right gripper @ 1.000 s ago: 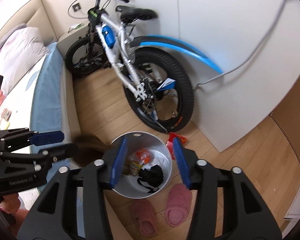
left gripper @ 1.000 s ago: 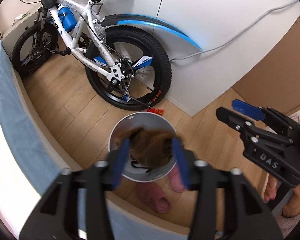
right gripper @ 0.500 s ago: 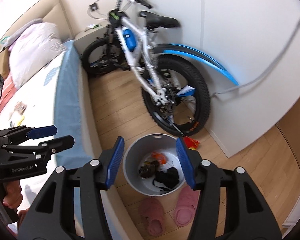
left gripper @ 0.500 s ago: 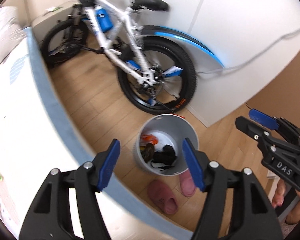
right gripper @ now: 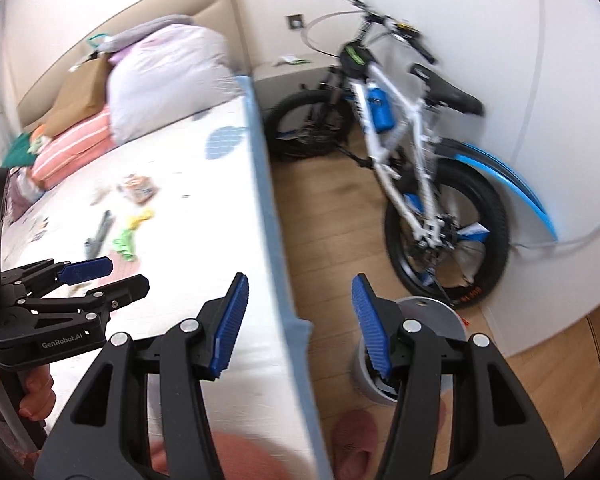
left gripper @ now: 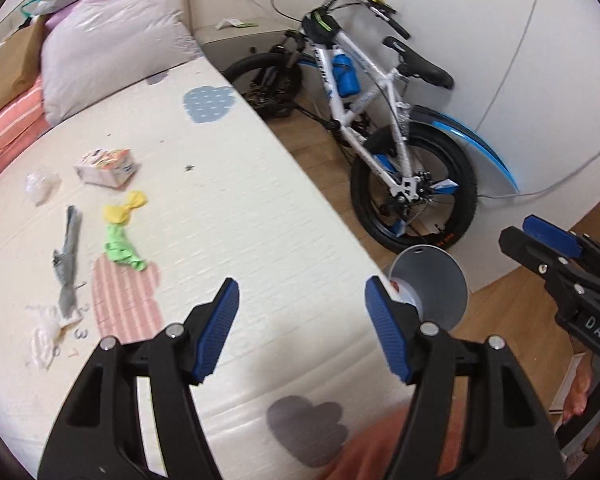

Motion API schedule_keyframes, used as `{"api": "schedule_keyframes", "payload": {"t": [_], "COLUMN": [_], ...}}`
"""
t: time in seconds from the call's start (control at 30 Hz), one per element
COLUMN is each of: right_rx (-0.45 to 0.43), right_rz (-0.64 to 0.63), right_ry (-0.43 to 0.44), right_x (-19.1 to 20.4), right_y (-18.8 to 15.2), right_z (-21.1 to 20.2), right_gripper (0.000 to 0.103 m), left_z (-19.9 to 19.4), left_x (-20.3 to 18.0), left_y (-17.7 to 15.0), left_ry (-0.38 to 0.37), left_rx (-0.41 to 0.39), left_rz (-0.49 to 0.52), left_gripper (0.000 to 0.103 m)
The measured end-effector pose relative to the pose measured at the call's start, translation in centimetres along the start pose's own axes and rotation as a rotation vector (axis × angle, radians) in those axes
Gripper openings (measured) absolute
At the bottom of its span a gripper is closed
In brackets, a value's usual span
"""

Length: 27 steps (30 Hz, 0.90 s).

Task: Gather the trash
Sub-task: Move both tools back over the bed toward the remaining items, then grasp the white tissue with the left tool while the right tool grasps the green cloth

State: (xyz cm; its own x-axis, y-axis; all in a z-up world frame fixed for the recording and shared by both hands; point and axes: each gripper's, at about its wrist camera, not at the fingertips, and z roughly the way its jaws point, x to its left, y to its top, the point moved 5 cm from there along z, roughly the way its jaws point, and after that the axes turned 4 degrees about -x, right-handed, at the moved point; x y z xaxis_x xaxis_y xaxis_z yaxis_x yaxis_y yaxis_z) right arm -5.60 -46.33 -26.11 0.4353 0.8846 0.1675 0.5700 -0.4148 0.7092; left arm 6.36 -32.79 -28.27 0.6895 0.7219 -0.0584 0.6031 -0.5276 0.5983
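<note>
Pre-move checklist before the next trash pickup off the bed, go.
1. Left gripper empty: ok, jaws apart, nothing between them.
2. Right gripper empty: ok, jaws apart, nothing between them.
3. Trash left on the bed: ok, green scrap, yellow scrap, carton, grey strip.
4. Path to the scraps clear: ok, bare sheet ahead of the left gripper.
5. Bin within reach beside the bed: ok, upright on the floor.
6. Bin has room: cannot tell, inside mostly hidden.

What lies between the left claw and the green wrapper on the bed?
Only bare mattress separates the left claw from the green wrapper; the left wrist view shows it.
</note>
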Motion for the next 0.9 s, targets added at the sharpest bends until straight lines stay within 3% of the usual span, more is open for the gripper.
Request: {"api": "schedule_keyframes", "payload": {"t": [0.23, 0.47, 0.67, 0.9], "right_rx": [0.011, 0.038, 0.075, 0.110], "right_rz": [-0.111, -0.216, -0.289, -0.345], "right_ry": [0.138, 0.254, 0.298, 0.277], "right_x": [11.4, 21.3, 27.0, 29.7], "right_y": [0.7, 0.8, 0.7, 0.5], "right_z": [1.2, 3.4, 7.1, 12.1], "right_gripper": [0.052, 0.052, 0.052, 0.052], "left_z": [-4.8, -7.4, -6.1, -2.1], "left_x": [10.2, 18.5, 23.4, 27.1], "left_y": [-2.0, -4.3, -5.7, -7.1], "left_ry": [0.147, 0.219, 0.238, 0.214], "left_rx": [-0.048, -0.062, -0.055, -0.005], "left_rz": [-0.106, -0.213, -0.285, -0.356], "left_gripper": [0.066, 0.066, 0.066, 0.066]}}
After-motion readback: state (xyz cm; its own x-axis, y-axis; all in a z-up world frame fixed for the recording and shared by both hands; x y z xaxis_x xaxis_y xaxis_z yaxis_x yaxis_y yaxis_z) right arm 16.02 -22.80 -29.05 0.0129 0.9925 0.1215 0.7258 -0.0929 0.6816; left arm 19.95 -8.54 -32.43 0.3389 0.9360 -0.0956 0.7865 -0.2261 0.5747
